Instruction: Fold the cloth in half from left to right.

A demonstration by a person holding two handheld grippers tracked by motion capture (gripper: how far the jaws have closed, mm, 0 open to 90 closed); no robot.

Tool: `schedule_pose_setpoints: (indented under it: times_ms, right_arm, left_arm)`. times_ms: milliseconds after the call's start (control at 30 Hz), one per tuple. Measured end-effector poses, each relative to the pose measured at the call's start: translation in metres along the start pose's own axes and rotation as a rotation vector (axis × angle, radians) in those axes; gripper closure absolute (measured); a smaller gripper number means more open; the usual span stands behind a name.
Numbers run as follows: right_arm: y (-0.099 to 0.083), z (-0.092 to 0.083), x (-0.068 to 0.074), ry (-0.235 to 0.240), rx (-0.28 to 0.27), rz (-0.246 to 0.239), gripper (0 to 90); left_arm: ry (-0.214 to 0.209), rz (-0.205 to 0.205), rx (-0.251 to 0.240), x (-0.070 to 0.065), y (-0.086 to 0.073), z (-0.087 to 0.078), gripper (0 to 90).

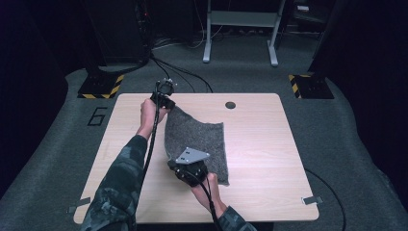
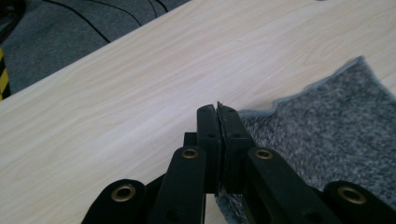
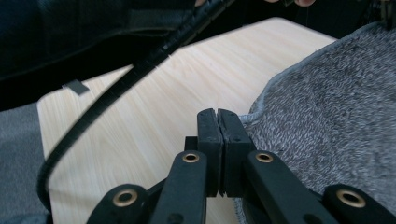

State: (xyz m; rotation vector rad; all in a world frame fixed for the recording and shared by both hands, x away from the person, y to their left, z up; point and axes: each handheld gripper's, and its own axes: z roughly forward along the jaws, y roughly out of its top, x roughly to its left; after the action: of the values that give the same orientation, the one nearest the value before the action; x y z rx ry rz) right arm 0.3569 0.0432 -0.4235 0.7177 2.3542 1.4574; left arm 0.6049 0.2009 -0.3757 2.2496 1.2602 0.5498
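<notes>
At centre frame of the high view, a grey cloth (image 1: 197, 144) is spread on the bench (image 1: 260, 144); its far corner is clamped by the left gripper (image 1: 166, 103), its near edge by the right gripper (image 1: 185, 168), both clenched

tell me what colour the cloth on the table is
Mottled grey cloth, clearest in the right gripper view.

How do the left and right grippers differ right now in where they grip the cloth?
The left gripper pinches the grey cloth at its far corner, lifted off the table; the right gripper pinches the near left edge, low by the tabletop. Only the right gripper's three-cornered plate shows. Both have their jaws shut on the cloth.
</notes>
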Motion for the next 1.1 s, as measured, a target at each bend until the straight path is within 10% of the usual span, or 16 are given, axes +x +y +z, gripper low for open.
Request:
schedule_pose_setpoints:
  times_ms: [1100]
  right_arm:
    - [-0.071, -0.046, -0.034, -0.144, 0.053, 0.13, 89.0]
  left_arm:
    - [-0.074, 0.032, 0.059, -0.078, 0.024, 0.067, 86.6]
